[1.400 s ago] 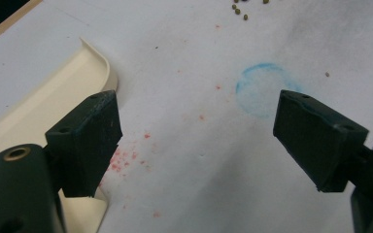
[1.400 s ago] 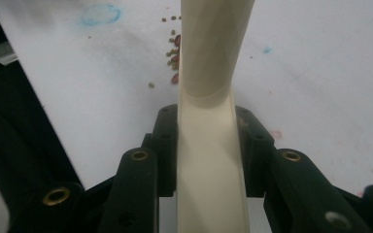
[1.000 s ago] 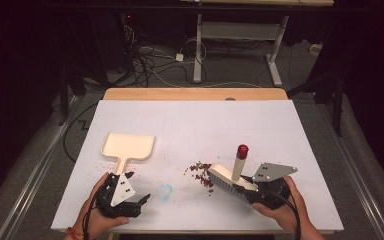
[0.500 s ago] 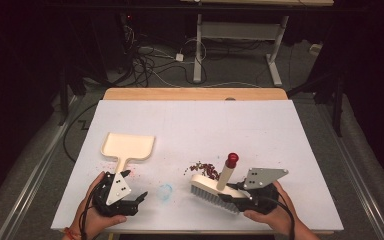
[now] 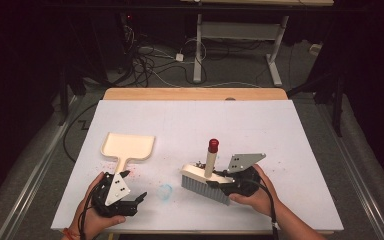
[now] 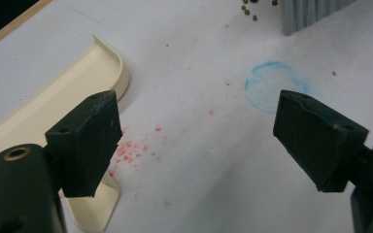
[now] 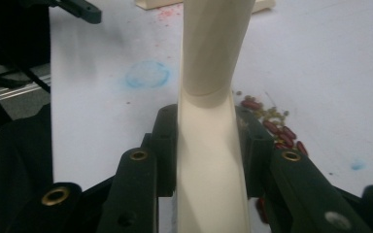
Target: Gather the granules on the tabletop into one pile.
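Observation:
A cream brush (image 5: 200,176) with grey bristles stands on the white table (image 5: 195,120), its red-tipped handle (image 5: 213,145) pointing up. My right gripper (image 5: 219,181) is shut on the base of that handle; in the right gripper view both jaws press the cream handle (image 7: 209,73). Red and brown beans (image 7: 272,127) lie just right of the jaws. A cream dustpan (image 5: 128,146) lies flat at the left. My left gripper (image 5: 136,202) sits open near the table's front edge, right of the pan's handle. In the left gripper view, nothing is between the jaws and the dustpan (image 6: 53,102) lies at the left.
A blue ring mark (image 5: 165,191) lies on the table between the two grippers. Red crumbs (image 6: 131,148) are scattered by the pan's handle. The table's front edge runs close under both hands. Desk legs and cables (image 5: 180,55) stand on the floor beyond.
My right gripper has moved the brush left across the table, up against the bean pile. The left gripper has hardly moved and stays open.

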